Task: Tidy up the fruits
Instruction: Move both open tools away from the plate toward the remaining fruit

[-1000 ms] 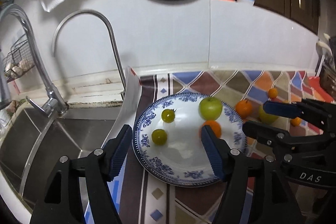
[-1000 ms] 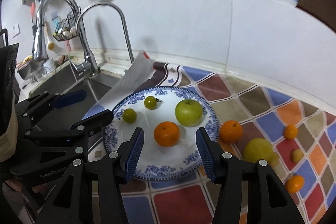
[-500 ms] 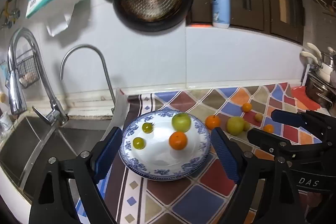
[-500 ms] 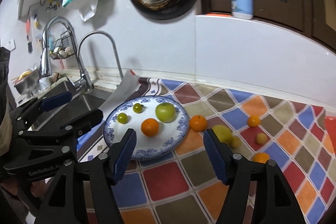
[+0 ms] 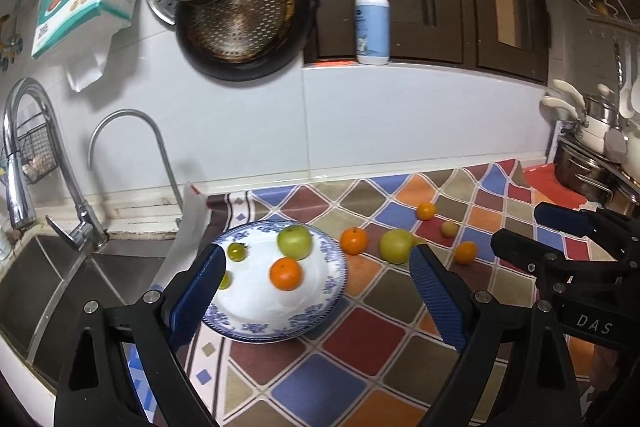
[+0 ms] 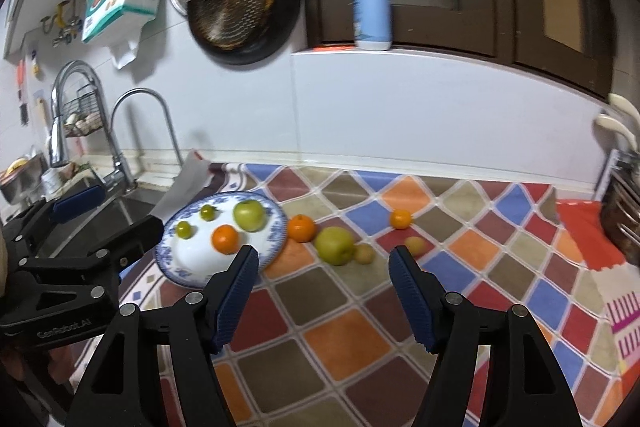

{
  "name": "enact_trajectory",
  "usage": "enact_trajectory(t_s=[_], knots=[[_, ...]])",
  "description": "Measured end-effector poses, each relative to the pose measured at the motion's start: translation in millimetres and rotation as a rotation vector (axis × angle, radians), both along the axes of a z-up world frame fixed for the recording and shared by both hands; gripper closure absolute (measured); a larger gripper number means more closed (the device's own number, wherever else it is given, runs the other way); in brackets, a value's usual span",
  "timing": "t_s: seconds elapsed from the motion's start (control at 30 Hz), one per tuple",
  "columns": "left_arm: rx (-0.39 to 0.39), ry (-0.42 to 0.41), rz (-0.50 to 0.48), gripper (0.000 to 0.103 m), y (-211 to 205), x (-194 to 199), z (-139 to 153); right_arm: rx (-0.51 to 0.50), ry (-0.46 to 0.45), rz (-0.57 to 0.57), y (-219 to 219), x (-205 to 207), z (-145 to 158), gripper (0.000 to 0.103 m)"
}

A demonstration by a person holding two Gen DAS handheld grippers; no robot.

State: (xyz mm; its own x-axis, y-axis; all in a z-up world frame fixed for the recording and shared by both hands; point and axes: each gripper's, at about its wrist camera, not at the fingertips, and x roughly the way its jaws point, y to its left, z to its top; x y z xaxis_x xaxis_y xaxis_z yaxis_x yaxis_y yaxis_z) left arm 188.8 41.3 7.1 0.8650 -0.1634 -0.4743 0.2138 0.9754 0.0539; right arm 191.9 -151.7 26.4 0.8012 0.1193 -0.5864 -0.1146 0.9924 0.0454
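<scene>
— What are your grippers doing?

— Your left gripper (image 5: 316, 279) hangs above the plate (image 5: 320, 311) with jaws wide and nothing between them. Your right gripper (image 6: 324, 279) hovers over the checked cloth (image 6: 360, 347), jaws also wide and bare.

— Where is your fruit?

— On the plate you have an apple (image 5: 295, 242), an orange (image 5: 285, 273) and two small green tomatoes (image 5: 237, 251) (one half hidden behind your left finger). Just beside the plate's right rim sits a second orange (image 6: 301, 228); next to it lies a big yellow-green fruit (image 6: 334, 245) with a small yellow one (image 6: 364, 253) touching it. Farther right, well apart, you see a small orange (image 6: 401, 219) and another small fruit (image 6: 415, 245) near your right finger.
</scene>
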Motion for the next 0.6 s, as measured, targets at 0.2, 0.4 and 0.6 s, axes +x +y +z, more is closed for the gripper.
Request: enact_trajectory(t_s=[0.2, 0.4, 0.6], knots=[[0.004, 0.007, -0.029, 0.009, -18.6, 0.2, -2.2, -0.015, -0.001, -0.041, -20.2, -8.8, 0.9, 0.035], [0.014, 0.018, -0.057, 0.009, -38.8, 7.4, -6.5, -0.014, 0.009, -0.066, -37.8, -9.2, -2.5, 0.035], [0.031, 0.032, -0.073, 0.009, -52.2, 18.6, -14.8, -0.011, 0.027, -0.086, -53.4, -2.1, -11.7, 0.035]])
